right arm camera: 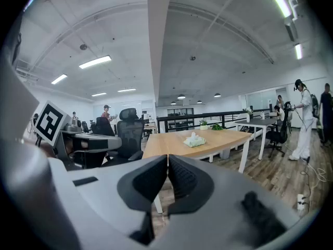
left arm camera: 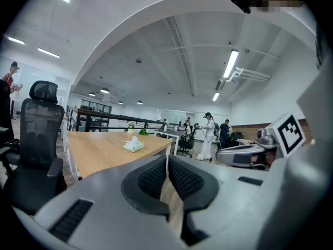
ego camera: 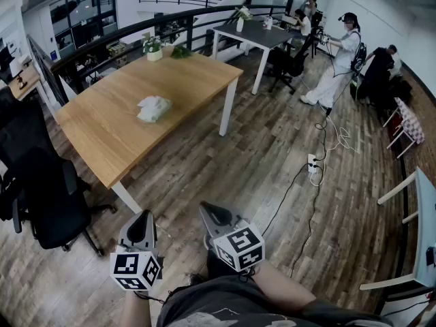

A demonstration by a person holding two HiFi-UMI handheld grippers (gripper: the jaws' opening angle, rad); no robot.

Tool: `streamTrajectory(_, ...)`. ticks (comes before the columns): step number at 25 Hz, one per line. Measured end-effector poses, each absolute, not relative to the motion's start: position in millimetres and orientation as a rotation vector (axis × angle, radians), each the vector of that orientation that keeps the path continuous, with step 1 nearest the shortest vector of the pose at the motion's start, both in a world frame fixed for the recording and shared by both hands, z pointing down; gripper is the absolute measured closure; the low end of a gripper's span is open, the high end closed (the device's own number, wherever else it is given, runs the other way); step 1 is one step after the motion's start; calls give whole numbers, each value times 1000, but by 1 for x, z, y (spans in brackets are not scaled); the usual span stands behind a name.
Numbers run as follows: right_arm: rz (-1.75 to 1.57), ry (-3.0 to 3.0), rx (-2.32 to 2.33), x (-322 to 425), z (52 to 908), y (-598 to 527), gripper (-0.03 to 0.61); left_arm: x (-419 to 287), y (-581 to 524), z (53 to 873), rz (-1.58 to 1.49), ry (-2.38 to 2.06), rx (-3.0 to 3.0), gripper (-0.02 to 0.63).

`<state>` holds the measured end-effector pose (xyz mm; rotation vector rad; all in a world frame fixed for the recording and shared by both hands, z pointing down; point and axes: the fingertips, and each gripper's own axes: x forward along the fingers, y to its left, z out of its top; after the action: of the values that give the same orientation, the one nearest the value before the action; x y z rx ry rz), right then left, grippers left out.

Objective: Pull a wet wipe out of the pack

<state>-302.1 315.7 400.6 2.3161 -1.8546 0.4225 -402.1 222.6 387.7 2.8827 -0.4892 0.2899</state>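
Observation:
The pack of wet wipes lies pale green and white in the middle of the wooden table, with a wipe sticking up from its top. It also shows far ahead as the pack in the left gripper view and the pack in the right gripper view. My left gripper and right gripper are held close to my body, well short of the table, over the floor. Both are shut with nothing between their pads. In the gripper views the left gripper and right gripper point toward the table.
A black office chair stands at the table's near left corner. A potted plant sits at the table's far end. A power strip and cables lie on the wood floor to the right. Several people stand by a grey table further back.

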Motion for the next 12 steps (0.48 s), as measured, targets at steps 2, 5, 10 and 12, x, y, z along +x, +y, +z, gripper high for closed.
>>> streamTrajectory(2, 415, -1853, 2317, -301, 399, 313, 549, -400, 220, 387, 288, -489, 2883, 591)
streamTrajectory(5, 395, -1833, 2335, -297, 396, 311, 549, -398, 218, 386, 281, -491, 2879, 591)
streamTrajectory(10, 400, -1825, 2346, -293, 397, 308, 551, -397, 214, 386, 284, -498, 2874, 591)
streamTrajectory(12, 402, -1837, 2333, -294, 397, 304, 551, -397, 210, 387, 290, -501, 2870, 591)
